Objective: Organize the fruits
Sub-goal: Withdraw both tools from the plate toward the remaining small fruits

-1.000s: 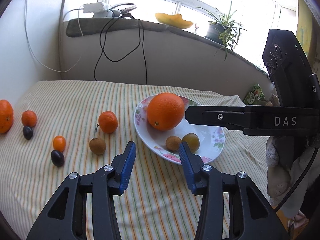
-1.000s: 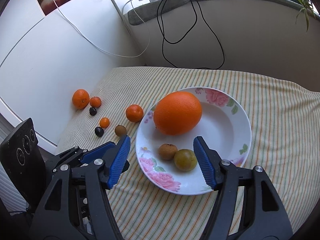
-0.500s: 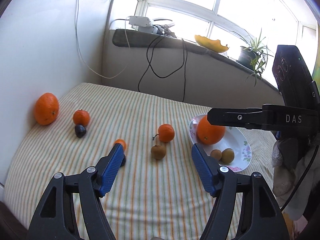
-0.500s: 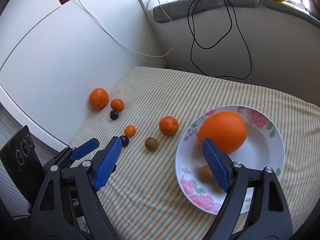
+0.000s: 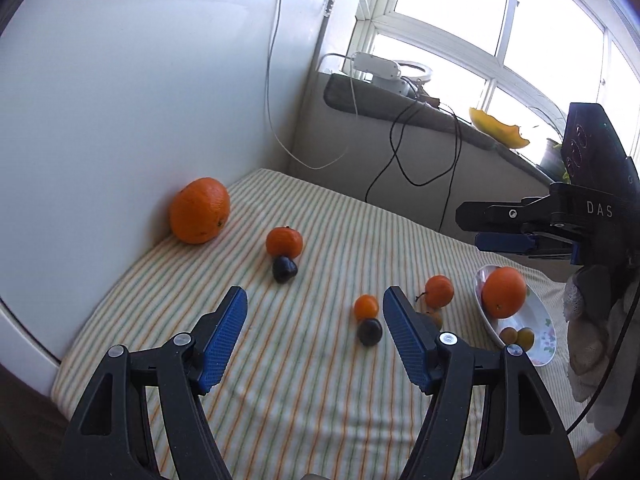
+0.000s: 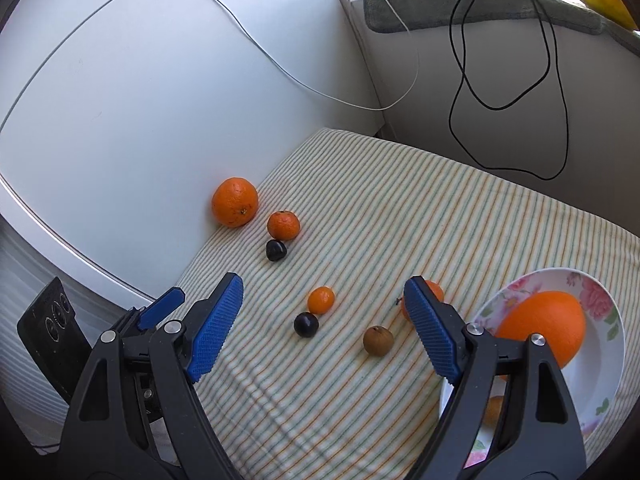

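Both spread wide and empty, left gripper (image 5: pixel 316 326) and right gripper (image 6: pixel 322 322) aimed at loose fruits ahead on striped cloth (image 6: pixel 400 220), small orange tangerine (image 6: pixel 321 300) and dark plum (image 6: pixel 306 324) between jaws, white floral plate (image 6: pixel 612 344) rightward, likely their destination.

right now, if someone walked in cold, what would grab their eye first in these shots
The big orange against the white wall, at the far left edge of the striped cloth. Next, another large orange filling the floral plate at right. Between them, small fruits trail across the cloth.
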{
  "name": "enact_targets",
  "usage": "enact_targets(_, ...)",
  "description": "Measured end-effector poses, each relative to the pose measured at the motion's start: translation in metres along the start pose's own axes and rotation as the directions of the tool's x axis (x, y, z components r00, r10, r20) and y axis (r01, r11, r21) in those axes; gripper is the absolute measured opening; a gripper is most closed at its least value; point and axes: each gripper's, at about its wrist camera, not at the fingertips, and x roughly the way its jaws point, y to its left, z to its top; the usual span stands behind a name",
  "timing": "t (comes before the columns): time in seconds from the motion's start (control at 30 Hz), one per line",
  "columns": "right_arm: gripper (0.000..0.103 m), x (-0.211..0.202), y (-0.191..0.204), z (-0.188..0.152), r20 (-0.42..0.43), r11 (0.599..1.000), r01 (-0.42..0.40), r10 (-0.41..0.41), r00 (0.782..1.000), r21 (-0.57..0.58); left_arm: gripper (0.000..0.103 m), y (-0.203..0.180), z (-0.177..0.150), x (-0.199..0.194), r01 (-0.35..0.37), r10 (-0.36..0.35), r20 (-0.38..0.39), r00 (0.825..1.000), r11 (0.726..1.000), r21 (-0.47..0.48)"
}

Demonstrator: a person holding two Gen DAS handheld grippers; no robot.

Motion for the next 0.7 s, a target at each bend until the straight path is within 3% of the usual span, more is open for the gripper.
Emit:
enact_targets(0.27, 0.085, 0.034, 0.031, 0.027, -0.033, 0.998, -0.061, 0.060, 0.998, -0.028, 0.070, 0.034, 0.006, 0.007, -0.056, 0.058, 0.022, 0.998, 0.995, -0.083)
enact_targets(0.7, 0.085, 0.103, 0.073, 0.064, -0.105, 0.988, -0.148, 0.144, 0.984, -0.037, 0.070, 0.064, 0.017, 0.032, -0.097, 0.100, 0.019, 0.995, 0.986, -0.136)
